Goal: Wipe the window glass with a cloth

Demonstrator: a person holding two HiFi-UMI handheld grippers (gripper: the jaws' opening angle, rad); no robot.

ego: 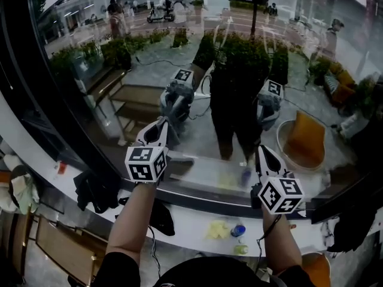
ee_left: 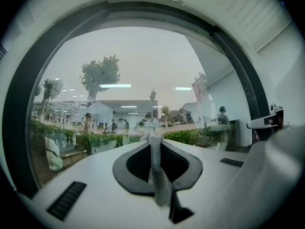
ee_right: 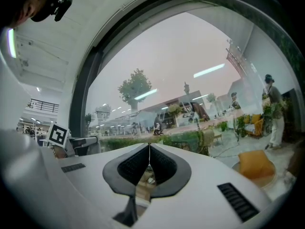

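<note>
My left hand-held gripper [ee_left: 155,138] clamps the cloth [ee_left: 160,182], my right hand-held gripper [ee_right: 148,150] is closed empty, so I should press the cloth flat to the glass [ee_left: 143,61] and sweep overlapping strokes.

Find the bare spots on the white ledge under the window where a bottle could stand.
The ledge is bare between the dark bundle beside the left forearm and the yellow item. Crowded just right: the blue-capped item and green item cluster.

white ledge [ego: 185,223]: yellow lump [ego: 216,229], blue-capped item [ego: 238,230] beside | dark bundle [ego: 93,190] left | orange seat [ego: 308,141] outside
</note>
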